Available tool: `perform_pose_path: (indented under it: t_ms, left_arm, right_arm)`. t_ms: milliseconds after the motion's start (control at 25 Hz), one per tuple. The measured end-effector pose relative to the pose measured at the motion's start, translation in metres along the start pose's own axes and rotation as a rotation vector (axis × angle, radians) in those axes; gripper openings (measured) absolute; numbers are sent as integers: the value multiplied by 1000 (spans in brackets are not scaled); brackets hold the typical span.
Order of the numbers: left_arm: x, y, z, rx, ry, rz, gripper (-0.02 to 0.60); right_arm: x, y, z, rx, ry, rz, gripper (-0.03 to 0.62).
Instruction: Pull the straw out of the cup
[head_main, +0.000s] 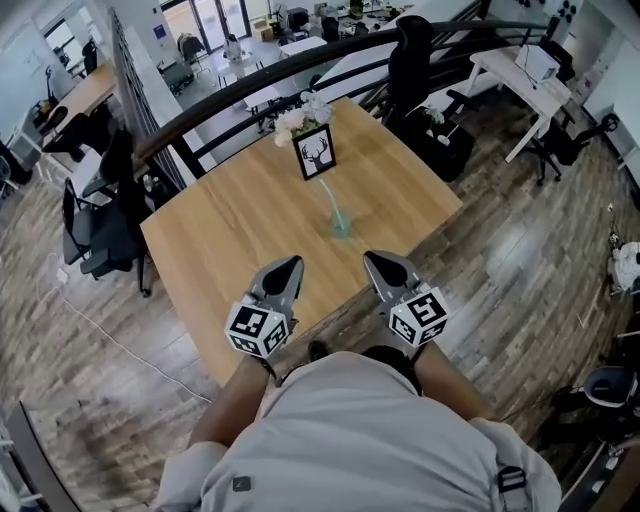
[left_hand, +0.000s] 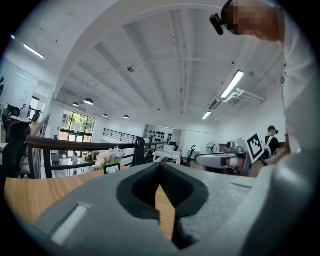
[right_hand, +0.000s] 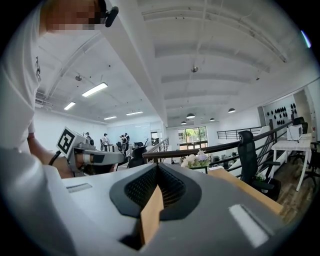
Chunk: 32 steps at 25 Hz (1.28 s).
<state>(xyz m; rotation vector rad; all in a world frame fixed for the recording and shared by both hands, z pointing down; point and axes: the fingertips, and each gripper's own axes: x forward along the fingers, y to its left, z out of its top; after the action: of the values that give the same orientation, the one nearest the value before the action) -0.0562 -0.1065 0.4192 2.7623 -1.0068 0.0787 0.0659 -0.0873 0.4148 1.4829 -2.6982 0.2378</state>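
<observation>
Bench (head_main: 230, 230), wooden. We list one deer-print frame (head_main: 313, 152) towards its far corner, with flowers (head_main: 300, 117) just behind the frame. The cup (head_main: 340, 226) is pale green and upright, on the near side of the frame and apart from it. The straw (head_main: 328, 193) stands in the cup, leaning towards the frame. Left tongs (head_main: 291, 263) and right tongs (head_main: 373, 258) are both pressed together and empty, well nearer us than the frame, short of the cup.

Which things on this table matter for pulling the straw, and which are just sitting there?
For the job: small pale-green translucent cup; thin white straw standing in it; left gripper and right gripper, both shut and empty, short of the cup.
Just lying about: black-framed deer picture; bunch of pale flowers behind it.
</observation>
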Motion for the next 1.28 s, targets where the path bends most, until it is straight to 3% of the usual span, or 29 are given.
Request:
perform_pose_path:
  t_ms: [320,840,1280]
  left_arm:
    - [27,28,-5,-15,10,0,3]
    - [105,73,-19,-68,63,83,3]
    - [159,105,-58,-126,122,167,3]
  right_arm:
    - [47,-25,-9,1,47,21,15]
    - [128,-97,-35,20,189,151,81]
    - [184,-148,-101,52,360,260,120]
